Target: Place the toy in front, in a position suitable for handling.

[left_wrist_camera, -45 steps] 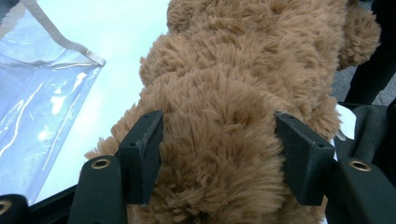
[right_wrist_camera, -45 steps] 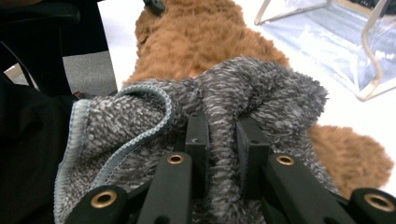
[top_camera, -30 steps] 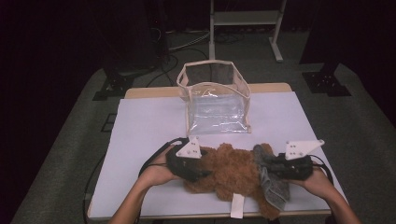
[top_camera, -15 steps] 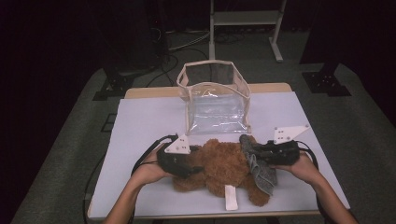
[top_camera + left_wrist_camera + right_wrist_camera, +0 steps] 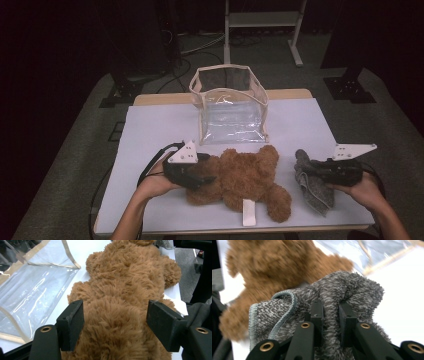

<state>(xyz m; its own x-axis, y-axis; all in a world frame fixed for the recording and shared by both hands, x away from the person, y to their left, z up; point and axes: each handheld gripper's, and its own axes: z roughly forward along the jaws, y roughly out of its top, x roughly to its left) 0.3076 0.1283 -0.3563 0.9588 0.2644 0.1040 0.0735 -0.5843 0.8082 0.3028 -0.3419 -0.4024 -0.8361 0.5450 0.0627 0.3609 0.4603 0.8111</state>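
lying clear of teddy bear [image 5: 240, 177]: grey cloth [image 5: 312, 182]

The high view is dim and soft, its surroundings nearly black; only the white bench [image 5: 160, 125] catches overhead light. Glare streaks the clear plastic bag [image 5: 231, 120]. In the right gripper view the teddy bear [image 5: 274, 267] is motion-blurred, while the grey cloth [image 5: 332, 297] stays sharp.

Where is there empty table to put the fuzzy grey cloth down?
Bare patches: left of the clear bag down to the left gripper, and right of the bag, above the right gripper holding the grey cloth. Crowded: the front middle, where the teddy bear lies.
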